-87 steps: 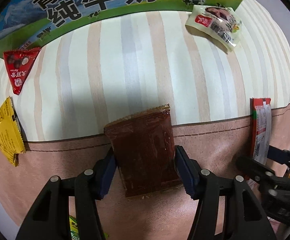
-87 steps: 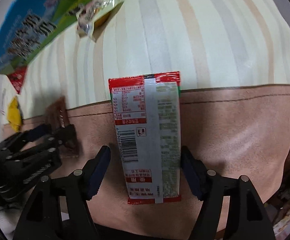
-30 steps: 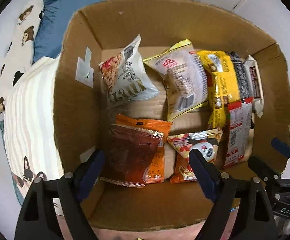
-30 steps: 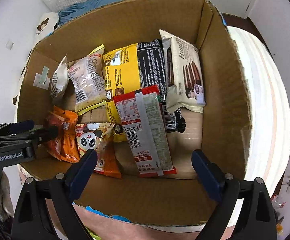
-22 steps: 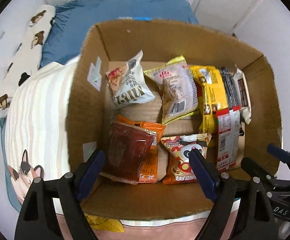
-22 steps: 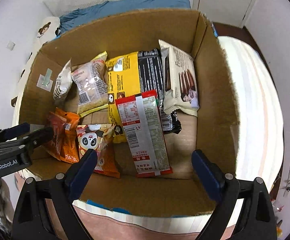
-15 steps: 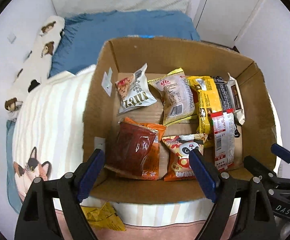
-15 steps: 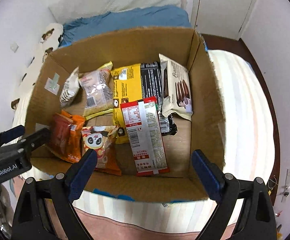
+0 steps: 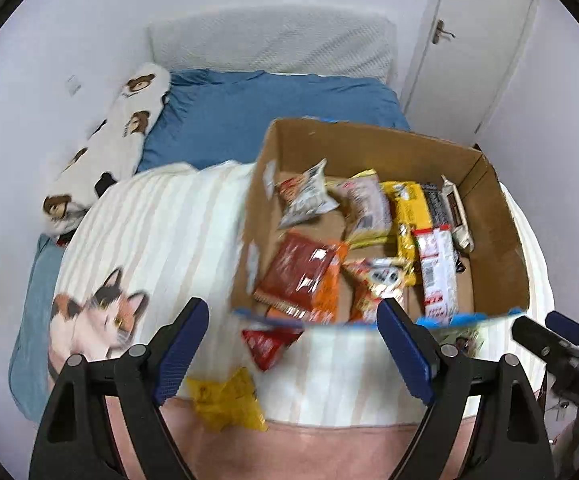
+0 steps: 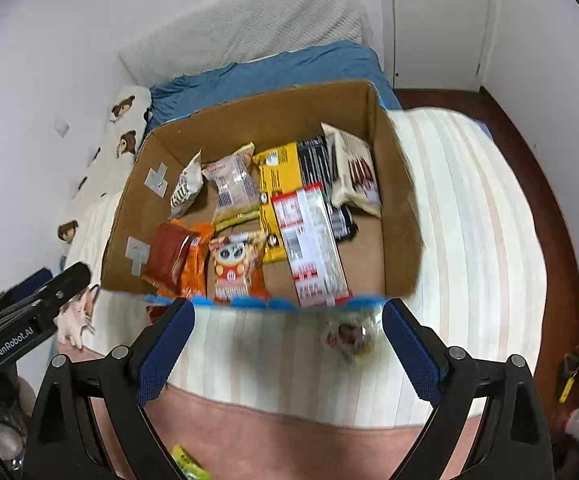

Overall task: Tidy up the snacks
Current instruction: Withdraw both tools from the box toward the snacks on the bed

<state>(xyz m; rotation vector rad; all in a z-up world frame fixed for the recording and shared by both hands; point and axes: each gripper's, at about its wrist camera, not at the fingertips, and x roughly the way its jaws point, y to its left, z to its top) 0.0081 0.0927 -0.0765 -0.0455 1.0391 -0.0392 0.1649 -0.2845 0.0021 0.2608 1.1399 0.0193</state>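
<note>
Striped blanket (image 9: 177,232) on bed, cardboard box (image 10: 401,216), white door (image 9: 473,40)

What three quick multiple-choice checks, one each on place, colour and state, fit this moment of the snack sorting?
1. Where does the dark red packet lie?
A. Inside the cardboard box
B. On the blue pillow
C. On the floor

2. What colour is the loose packet nearest the left hand-held gripper?
A. Green
B. Yellow
C. White

3. How is the right hand-held gripper?
A. Shut on a packet
B. Out of view
C. Open and empty

Answers: 1 A, it rests on an orange packet at the box's left end; 2 B, it lies on the striped blanket; 3 C, nothing sits between its jaws.
</note>
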